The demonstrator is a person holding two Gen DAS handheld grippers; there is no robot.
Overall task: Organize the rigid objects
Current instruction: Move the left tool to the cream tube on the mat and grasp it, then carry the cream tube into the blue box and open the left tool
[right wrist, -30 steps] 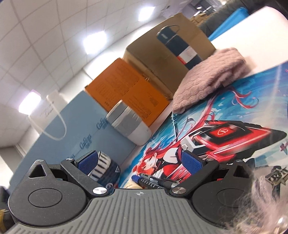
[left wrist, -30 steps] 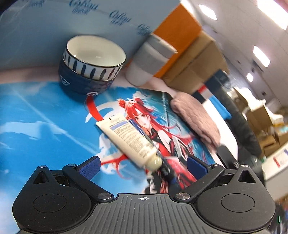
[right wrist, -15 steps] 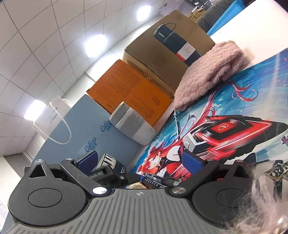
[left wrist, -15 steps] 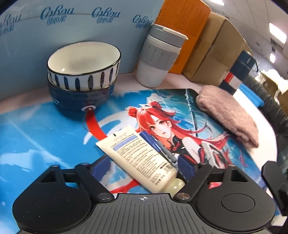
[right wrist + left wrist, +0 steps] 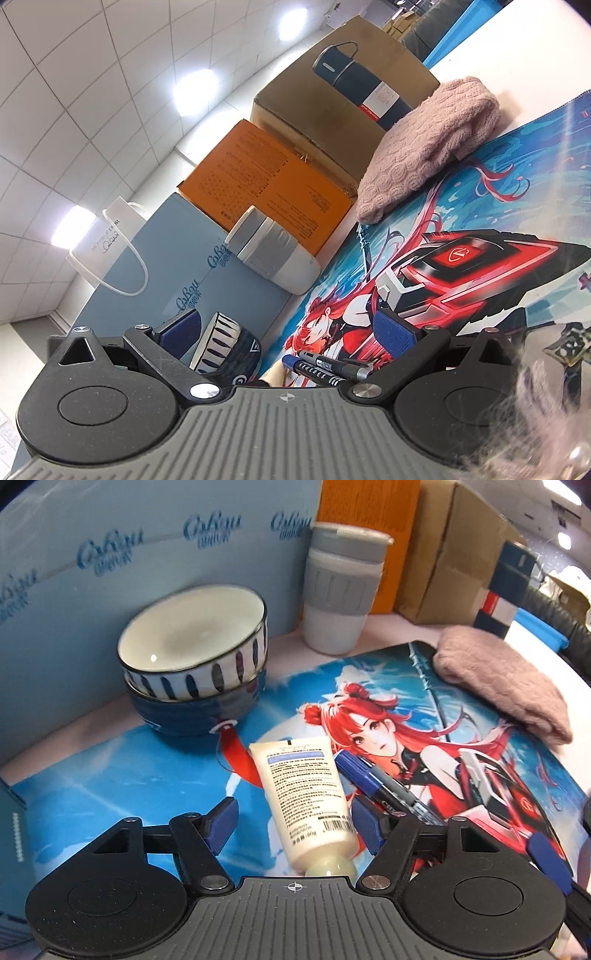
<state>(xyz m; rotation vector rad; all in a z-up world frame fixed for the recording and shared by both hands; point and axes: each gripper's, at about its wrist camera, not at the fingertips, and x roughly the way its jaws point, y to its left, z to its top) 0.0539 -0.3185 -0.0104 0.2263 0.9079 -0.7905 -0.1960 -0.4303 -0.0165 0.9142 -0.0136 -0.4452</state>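
The left gripper (image 5: 295, 823), its blue-padded jaws having just been closing, straddles a cream plastic squeeze tube (image 5: 308, 794) that lies cap-toward-camera on the printed desk mat (image 5: 110, 775); the right pad sits just beside the tube's side while a gap shows on the left, so the jaws are still spread around it rather than pinching. The tube's back label carries a blue band, dense small print too fine to read, and a barcode near the cap. Just to its right lie a blue-capped marker (image 5: 360, 771) and a dark pen (image 5: 402, 797), side by side on the mat, which shows a red-haired anime girl and a red machine. Behind stand two stacked bowls, a white striped ceramic bowl (image 5: 195, 653) nested in a navy bowl (image 5: 195, 716), and a white tumbler with grey sleeve and lid (image 5: 341, 590). A pale blue board (image 5: 147, 554) behind them repeats a script logo that reads roughly "CoBou". An orange box (image 5: 273, 184) bears printed text, illegible. A navy flask (image 5: 365, 88) leans on a brown carton (image 5: 332, 74), by a pink knitted cloth (image 5: 424, 147). A white paper bag (image 5: 110, 240) reads "MONSIEUR DIOR". The right gripper (image 5: 288, 328) hovers with its jaws spread and empty.
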